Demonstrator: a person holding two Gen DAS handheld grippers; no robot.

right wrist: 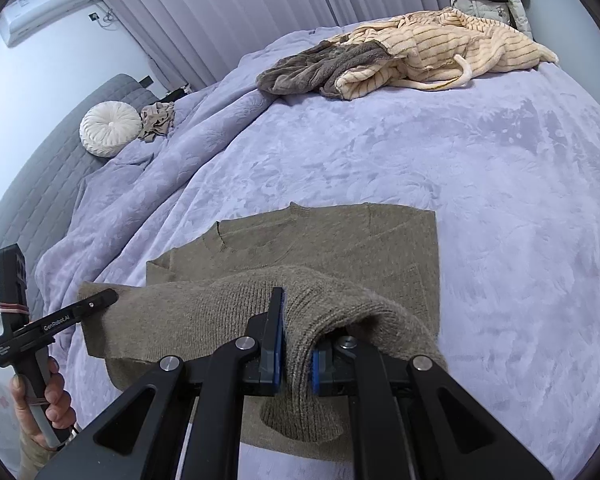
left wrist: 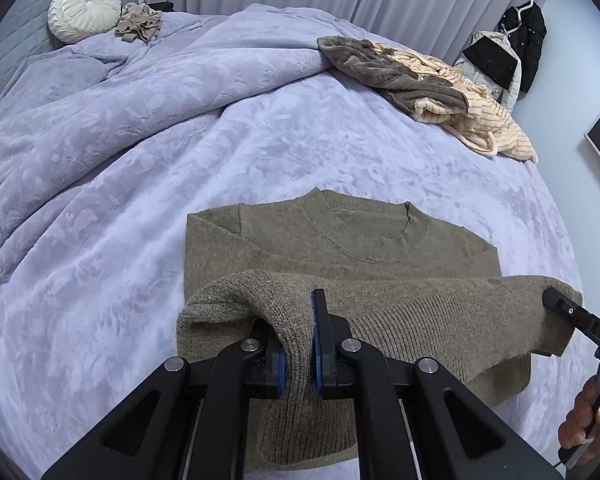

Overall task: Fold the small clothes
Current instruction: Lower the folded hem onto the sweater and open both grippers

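left hand-held gripper [left wrist: 300, 344]: is pinching the sweater [left wrist: 340, 248] hem, jaws closed on it.
right hand-held gripper [right wrist: 296, 344]: is clamping the same lifted hem.
sweater: is lying mid-bed [left wrist: 340, 152], collar away.
open room: bare blanket on both sides; clothes pile [right wrist: 400, 60] at far edge.

Readable text, two spots: white "DAS" on the black right gripper [left wrist: 550, 298], near right in the left wrist view; white "GenRobot.AI" on the black left gripper [right wrist: 110, 296], near left in the right wrist view.
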